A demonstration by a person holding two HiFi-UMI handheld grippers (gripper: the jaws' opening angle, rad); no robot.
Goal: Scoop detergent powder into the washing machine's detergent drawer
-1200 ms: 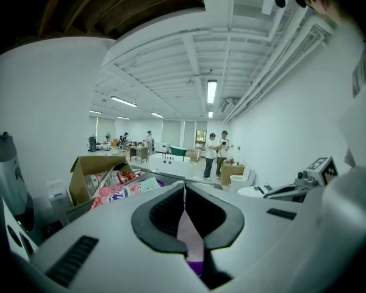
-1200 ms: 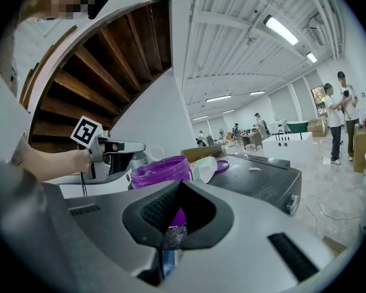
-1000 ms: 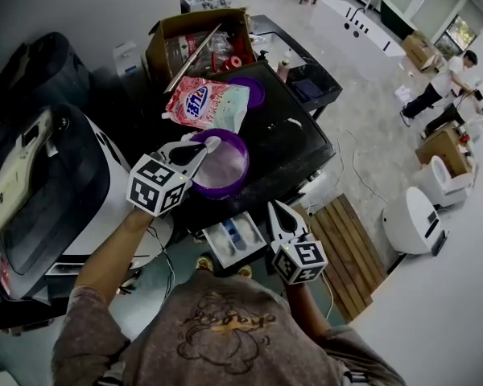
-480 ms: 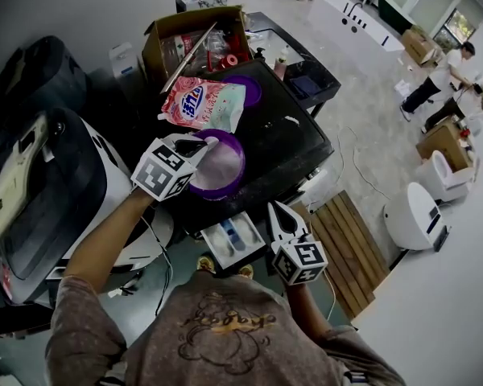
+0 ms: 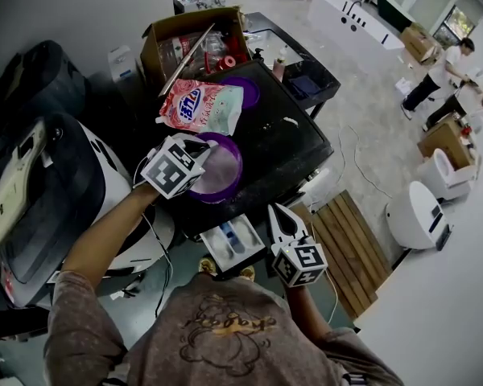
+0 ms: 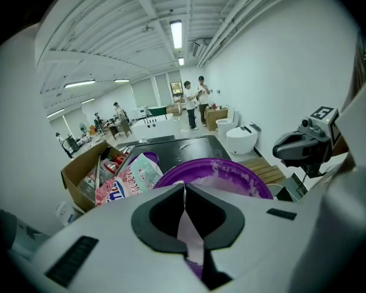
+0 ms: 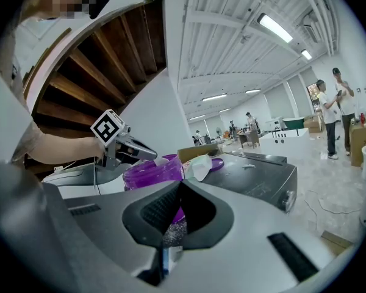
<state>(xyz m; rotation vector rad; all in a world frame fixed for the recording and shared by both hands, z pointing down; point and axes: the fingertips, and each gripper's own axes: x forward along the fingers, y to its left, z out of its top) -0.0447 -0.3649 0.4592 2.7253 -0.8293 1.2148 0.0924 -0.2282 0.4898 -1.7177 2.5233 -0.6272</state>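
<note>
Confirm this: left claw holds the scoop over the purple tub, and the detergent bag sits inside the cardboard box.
One error. The left claw does hold the scoop over the purple tub, but the detergent bag lies on the black machine top, outside the cardboard box, as the head view shows.

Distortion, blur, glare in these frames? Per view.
Head view: wide-angle bend toward the edges, even light, sharp throughout. Left gripper view: strong fisheye with black corners, ceiling lamp blown out, purple tub sharp, jaws up close slightly soft. Right gripper view: same fisheye and black corners, mosaic patch at top left, background clear.
</note>
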